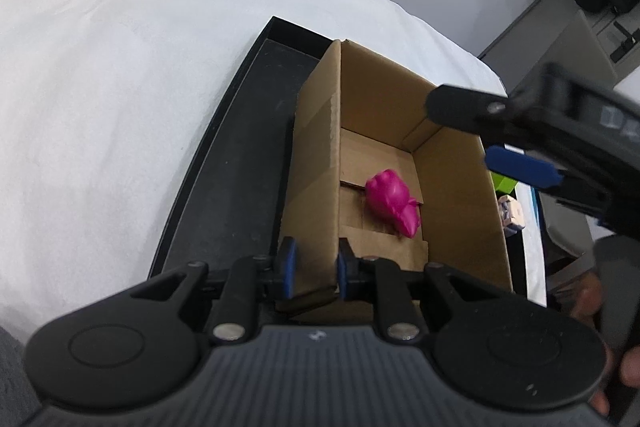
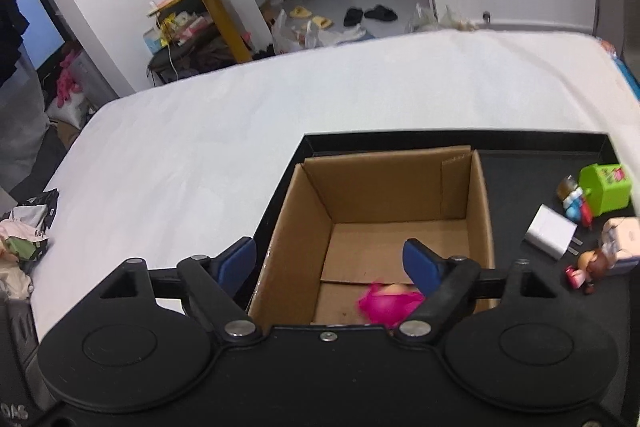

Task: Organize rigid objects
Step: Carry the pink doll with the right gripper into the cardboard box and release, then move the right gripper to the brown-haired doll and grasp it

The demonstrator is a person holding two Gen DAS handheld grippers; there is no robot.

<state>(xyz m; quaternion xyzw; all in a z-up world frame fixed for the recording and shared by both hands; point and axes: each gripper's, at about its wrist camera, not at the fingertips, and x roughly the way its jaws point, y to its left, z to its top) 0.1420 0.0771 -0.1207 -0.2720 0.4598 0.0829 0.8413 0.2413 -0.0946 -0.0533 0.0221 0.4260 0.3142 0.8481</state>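
Left tongs (image 1: 316, 269) are pinching the near wall of the cardboard box (image 1: 312, 163), with one blue pad (image 1: 288, 267) outside the wall and the other inside. Right tongs (image 2: 330, 263) are spread wide over the same box (image 2: 400, 195) and hold nothing. One of their blue pads (image 2: 240, 261) hangs outside the box's left wall, and the other hangs over the inside.

The box is open at the top. It stands in a black tray (image 2: 520, 163) on a table (image 2: 240, 131) with a white cloth. A pink toy (image 1: 394, 201) lies on the floor of the box, near the middle. In the right wrist view the pink toy (image 2: 390, 303) looks blurry and sits low, partly hidden behind the tongs.

More small things lie in the tray to the right of the box, apart from it. A green toy block (image 2: 606, 189) is there, with a small figure in blue and red (image 2: 574, 201) just beside it. A white plug (image 2: 550, 235) lies nearer the box. A little doll with brown hair (image 2: 590, 267) lies near a pale boxy toy (image 2: 622, 243).

In the left wrist view the right tongs (image 1: 472, 131) come in from the right, above the box.
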